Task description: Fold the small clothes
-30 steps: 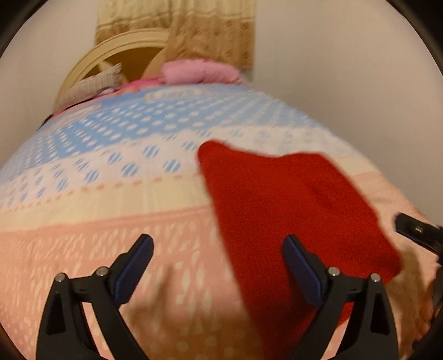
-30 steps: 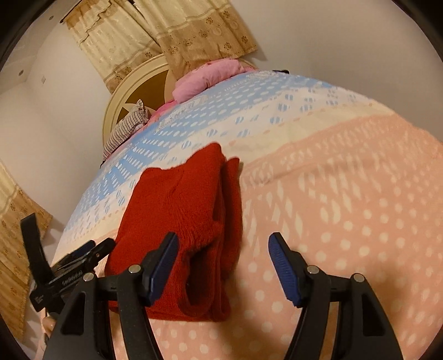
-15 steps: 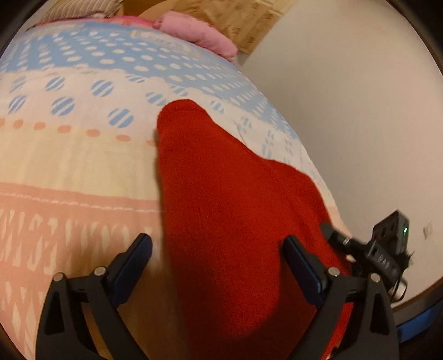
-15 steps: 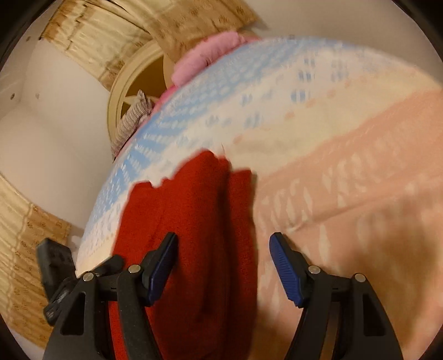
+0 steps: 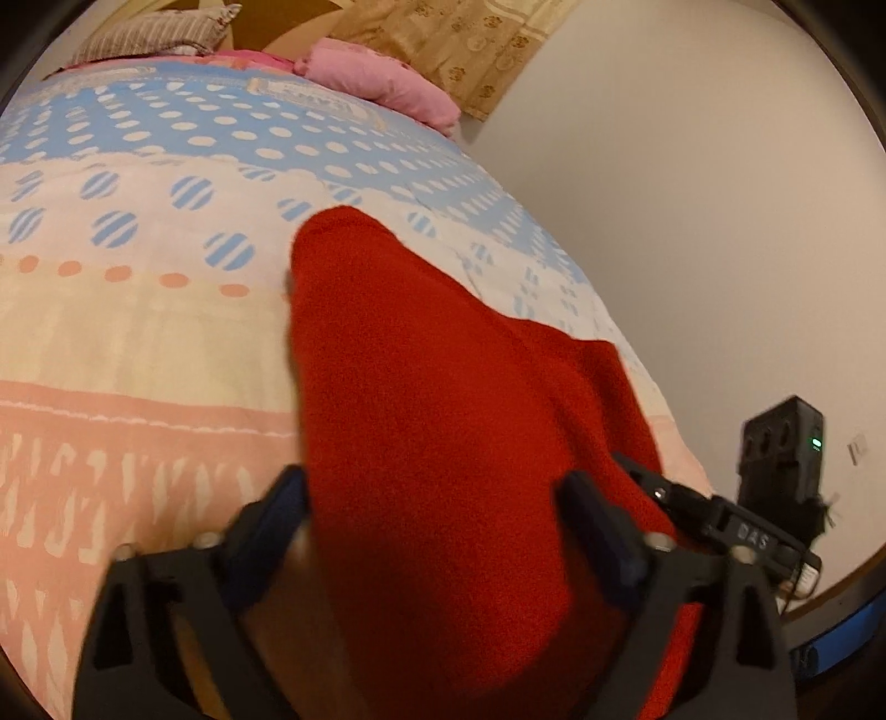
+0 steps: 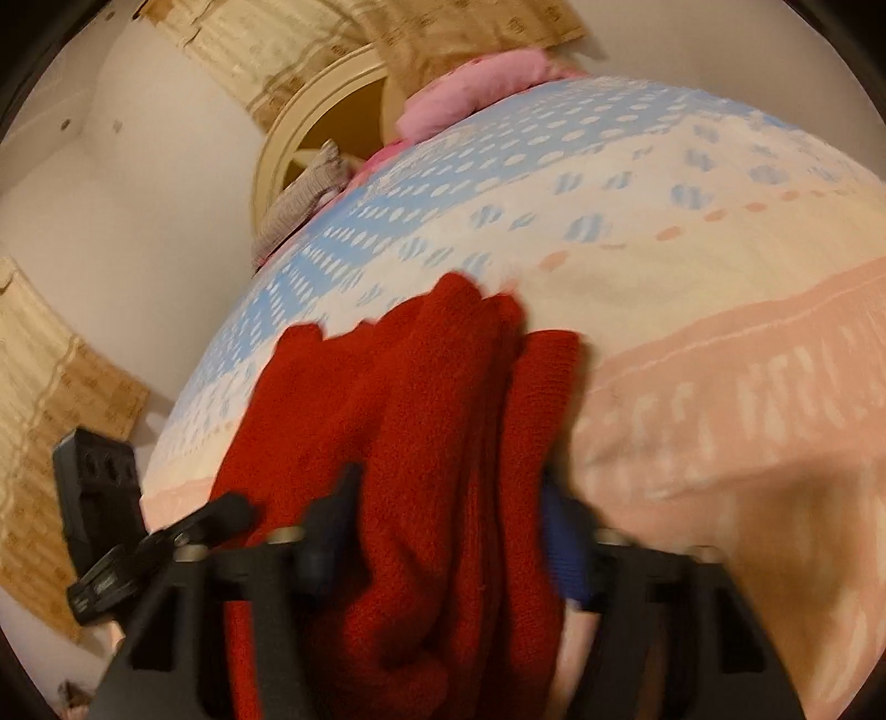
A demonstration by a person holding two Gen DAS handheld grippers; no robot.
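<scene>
The left gripper (image 5: 437,531) and the right gripper (image 6: 448,531) have both advanced onto the red garment (image 5: 443,421) since half a second ago: the folded cloth then lay ahead of the blue pads, and it now fills the gap between each pair of fingers, reaching the near edge of both views. Each gripper stands spread around the near end of the garment; whether the pads press the cloth cannot be told, as both pairs are motion-blurred. In the right wrist view the red garment (image 6: 421,443) shows several stacked folds, with the left gripper body just beside its left edge. The garment lies on the bed (image 5: 138,343), on a cover banded peach, cream and dotted blue, with its far tip reaching the blue-striped dots. Beyond the garment, at the head of the bed, lie a pink pillow (image 5: 382,83) and a striped cushion (image 5: 149,33) against a round cream headboard (image 6: 310,122). Patterned beige curtains (image 5: 459,39) hang behind the headboard on a plain white wall (image 5: 692,194).
</scene>
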